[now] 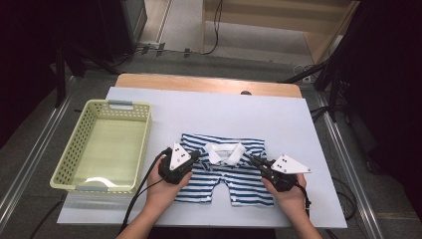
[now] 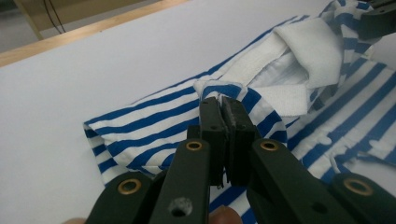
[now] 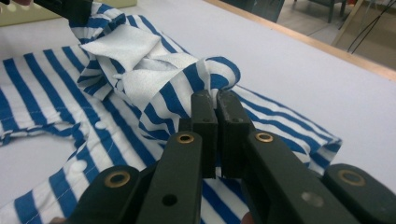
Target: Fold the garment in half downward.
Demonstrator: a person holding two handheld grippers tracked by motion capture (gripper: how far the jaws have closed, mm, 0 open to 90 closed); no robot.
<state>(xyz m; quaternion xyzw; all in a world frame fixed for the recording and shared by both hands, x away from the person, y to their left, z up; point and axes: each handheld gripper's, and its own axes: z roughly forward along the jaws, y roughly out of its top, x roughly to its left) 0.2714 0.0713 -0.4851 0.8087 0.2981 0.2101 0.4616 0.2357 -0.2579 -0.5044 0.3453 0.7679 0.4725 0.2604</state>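
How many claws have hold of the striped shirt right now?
2. The left claw pinches the striped shirt at the shoulder left of its white collar; the right claw pinches the shoulder on the collar's right.

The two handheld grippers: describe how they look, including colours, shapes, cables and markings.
The left gripper and the right gripper each have a black body topped by a light grey three-cornered plate with small dark dots. Each carries two flat black jaws on black arms with brass-coloured rivets, seen in both gripper views. A black cable trails from each toward the person. The forearms entering from below show no sleeves.
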